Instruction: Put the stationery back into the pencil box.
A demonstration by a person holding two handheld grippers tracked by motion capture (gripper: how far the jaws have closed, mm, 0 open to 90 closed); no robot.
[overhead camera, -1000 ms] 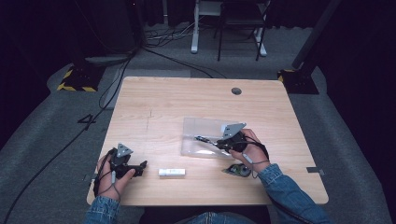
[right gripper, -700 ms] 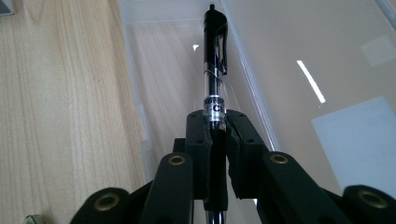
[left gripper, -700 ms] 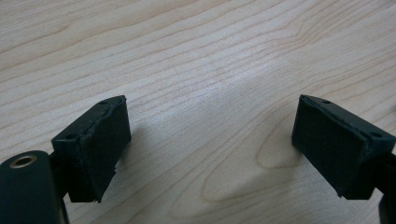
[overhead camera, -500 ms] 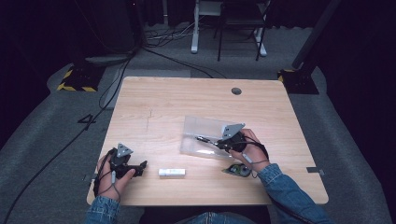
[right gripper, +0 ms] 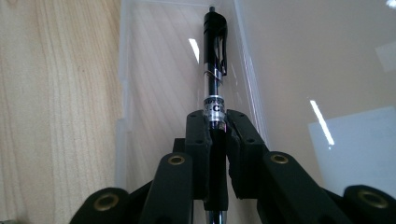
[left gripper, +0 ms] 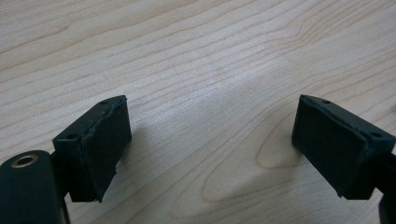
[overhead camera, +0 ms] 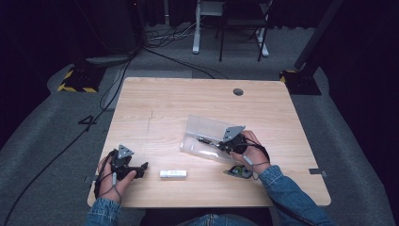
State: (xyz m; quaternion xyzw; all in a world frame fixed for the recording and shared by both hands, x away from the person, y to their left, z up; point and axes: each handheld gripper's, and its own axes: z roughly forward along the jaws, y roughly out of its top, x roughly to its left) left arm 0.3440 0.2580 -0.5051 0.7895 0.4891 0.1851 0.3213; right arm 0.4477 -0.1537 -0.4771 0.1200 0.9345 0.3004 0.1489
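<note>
While clamped between the right gripper (right gripper: 218, 135) jaws, a black pen (right gripper: 215, 70) points out over a clear plastic case (overhead camera: 207, 136).

Pen barrel carries a white label band; a letter "C" reads just beyond the jaw tips, the rest illegible. Clip end lies inside the case, near one case wall. Left gripper (overhead camera: 123, 165), jaws wide with nothing between, rests well apart from the case, near the table (overhead camera: 188, 94) front edge. A small white object (overhead camera: 172, 173) lies between gripper and case. Table beyond the case is bare.

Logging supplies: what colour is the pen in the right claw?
Black pen, with a silver band; clearest in the right gripper view.
</note>
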